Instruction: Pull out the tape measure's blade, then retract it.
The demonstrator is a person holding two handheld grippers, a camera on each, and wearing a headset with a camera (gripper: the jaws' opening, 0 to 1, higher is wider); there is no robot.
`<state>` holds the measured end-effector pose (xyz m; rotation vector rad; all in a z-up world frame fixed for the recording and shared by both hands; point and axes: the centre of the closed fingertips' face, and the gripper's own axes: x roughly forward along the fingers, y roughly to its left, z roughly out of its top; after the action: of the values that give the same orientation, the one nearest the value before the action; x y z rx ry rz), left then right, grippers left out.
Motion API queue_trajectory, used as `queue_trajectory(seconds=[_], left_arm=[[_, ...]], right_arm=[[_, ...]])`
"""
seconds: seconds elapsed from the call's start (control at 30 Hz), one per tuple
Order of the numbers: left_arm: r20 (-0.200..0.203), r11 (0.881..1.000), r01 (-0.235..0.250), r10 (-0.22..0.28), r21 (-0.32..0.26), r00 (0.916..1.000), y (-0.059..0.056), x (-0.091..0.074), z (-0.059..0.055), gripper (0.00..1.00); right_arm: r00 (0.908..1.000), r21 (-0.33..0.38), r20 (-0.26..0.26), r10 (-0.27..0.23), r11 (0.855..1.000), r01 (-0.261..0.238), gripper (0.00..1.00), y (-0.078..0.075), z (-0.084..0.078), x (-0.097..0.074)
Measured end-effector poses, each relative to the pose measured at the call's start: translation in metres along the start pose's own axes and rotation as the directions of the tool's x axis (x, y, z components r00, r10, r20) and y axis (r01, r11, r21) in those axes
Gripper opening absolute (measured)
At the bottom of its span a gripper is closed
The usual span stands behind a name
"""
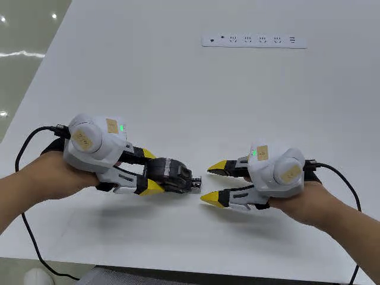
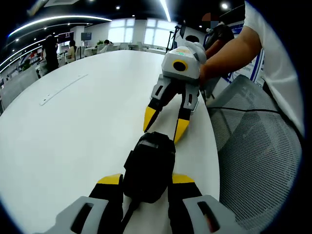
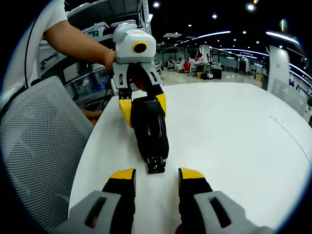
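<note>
So the left gripper (image 1: 151,172) had its fingers (image 2: 111,180) clamped on the black tape measure (image 1: 172,175), one on each side of the case, with the case poking out past the tips. The right gripper (image 1: 214,182) faced it, fingers (image 3: 122,176) apart and holding nothing. The hook end (image 3: 156,166) sat just ahead of the right tips, lined up with the gap and touching neither. All this was on a white bench (image 1: 178,89), with a power strip (image 1: 254,41) well beyond both sets of tips.
</note>
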<state>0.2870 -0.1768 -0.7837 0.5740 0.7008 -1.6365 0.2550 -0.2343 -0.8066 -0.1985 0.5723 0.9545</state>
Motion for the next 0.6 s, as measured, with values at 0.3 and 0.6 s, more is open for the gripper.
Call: queue_trajectory(seconds=[0.3, 0.6], left_arm=[[-0.005, 1.0, -0.001, 0.001, 0.001, 1.0, 0.0, 0.0, 0.0, 0.33], [-0.006, 1.0, -0.002, 0.003, 0.003, 1.0, 0.0, 0.0, 0.0, 0.33]], right_arm=[[0.9999, -0.006, 0.004, 0.014, 1.0, -0.014, 0.28, 0.004, 0.0, 0.008], [0.9998, -0.005, 0.004, 0.02, 1.0, -0.02, 0.23, 0.002, -0.002, 0.013]])
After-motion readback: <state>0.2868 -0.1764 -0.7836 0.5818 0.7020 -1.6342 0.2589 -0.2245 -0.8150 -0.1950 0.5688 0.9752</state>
